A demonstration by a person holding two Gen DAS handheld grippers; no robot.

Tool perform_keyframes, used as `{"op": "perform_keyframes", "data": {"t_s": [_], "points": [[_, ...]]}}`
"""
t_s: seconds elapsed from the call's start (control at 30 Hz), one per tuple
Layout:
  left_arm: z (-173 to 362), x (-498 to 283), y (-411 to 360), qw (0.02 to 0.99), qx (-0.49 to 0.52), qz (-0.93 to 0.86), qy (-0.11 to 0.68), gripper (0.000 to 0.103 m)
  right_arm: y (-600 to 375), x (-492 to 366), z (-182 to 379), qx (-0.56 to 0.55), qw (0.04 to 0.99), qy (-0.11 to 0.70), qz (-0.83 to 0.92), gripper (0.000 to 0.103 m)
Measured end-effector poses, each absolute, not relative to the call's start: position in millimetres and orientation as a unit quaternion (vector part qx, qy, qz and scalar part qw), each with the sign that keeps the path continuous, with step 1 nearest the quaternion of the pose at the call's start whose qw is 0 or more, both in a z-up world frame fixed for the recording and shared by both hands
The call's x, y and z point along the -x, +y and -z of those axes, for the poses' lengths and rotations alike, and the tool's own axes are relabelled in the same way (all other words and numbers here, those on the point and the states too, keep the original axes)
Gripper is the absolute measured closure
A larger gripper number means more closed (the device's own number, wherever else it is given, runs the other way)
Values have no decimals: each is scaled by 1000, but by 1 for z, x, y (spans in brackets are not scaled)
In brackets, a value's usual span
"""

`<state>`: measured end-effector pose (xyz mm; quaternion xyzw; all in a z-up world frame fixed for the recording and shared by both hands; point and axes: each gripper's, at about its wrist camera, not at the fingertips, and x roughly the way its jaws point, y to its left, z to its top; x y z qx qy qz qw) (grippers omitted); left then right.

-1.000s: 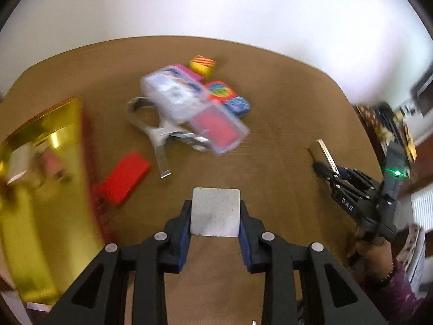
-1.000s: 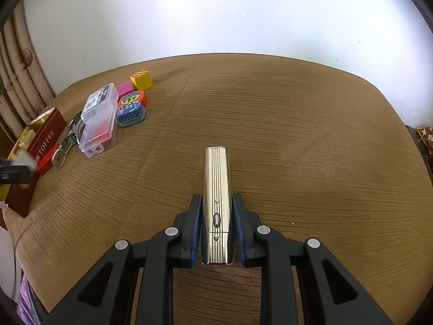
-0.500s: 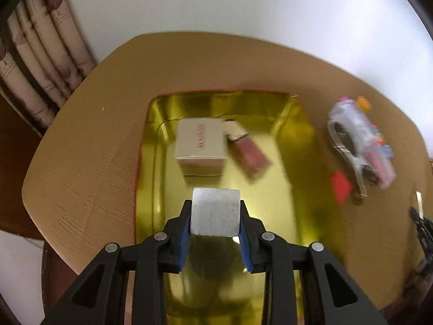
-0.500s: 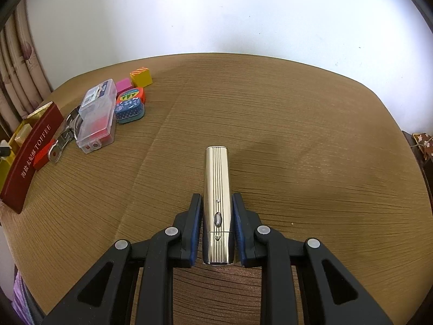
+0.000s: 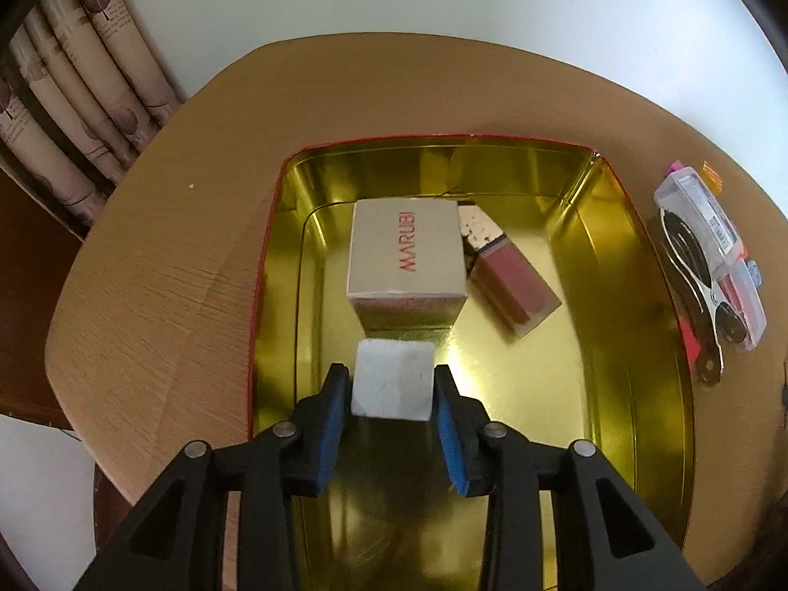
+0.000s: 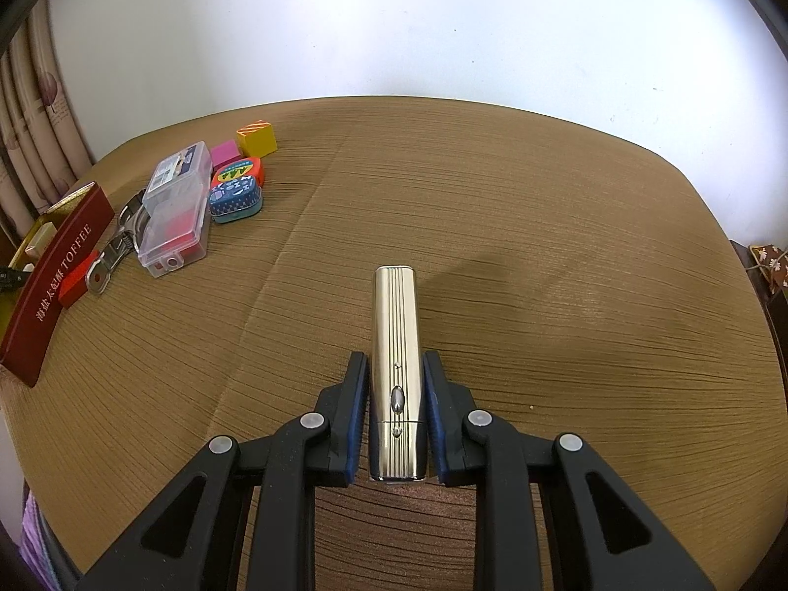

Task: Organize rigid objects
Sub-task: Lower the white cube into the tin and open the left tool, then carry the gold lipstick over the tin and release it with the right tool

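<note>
Left gripper [image 5: 393, 389] carried across from desk [image 5: 162, 266] to over gold tin [image 5: 640, 325]; jaws just opening, white block [image 5: 393, 378] between them, apparently freed, near MARUBI box [image 5: 405, 253]. Deposit judged nearly done. Pointed steeply down. Right gripper [image 6: 394, 411] unmoved, tilted down over desk, clenched on metal case [image 6: 395, 344]; awaiting its turn.

My pale grey block [image 5: 394, 378] sits low in the gold tin [image 5: 635, 344], just before the MARUBI box [image 5: 405, 252]; my ribbed metal case [image 6: 397, 374] points away over the worktop [image 6: 541, 246].
</note>
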<state>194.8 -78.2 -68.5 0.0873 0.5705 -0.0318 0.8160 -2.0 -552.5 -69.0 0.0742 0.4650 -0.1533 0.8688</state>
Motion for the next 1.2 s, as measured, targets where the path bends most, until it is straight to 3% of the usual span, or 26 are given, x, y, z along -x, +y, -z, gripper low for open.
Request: {"op": "perform_keyframes", "data": {"t_s": [0.4, 0.73, 1.0, 1.2], "points": [[13, -114, -47, 865, 23, 38, 499, 66, -560, 7, 64, -109, 865, 469, 144, 83], [5, -63, -10, 885, 61, 8, 461, 66, -536, 6, 30, -233, 851, 466, 72, 83], [8, -61, 6, 890, 75, 4, 449, 65, -433, -103, -30, -252, 845, 463, -89, 83], [6, -59, 4, 891, 72, 12, 448, 65, -334, -190, -6, -191, 830, 505, -142, 83]]}}
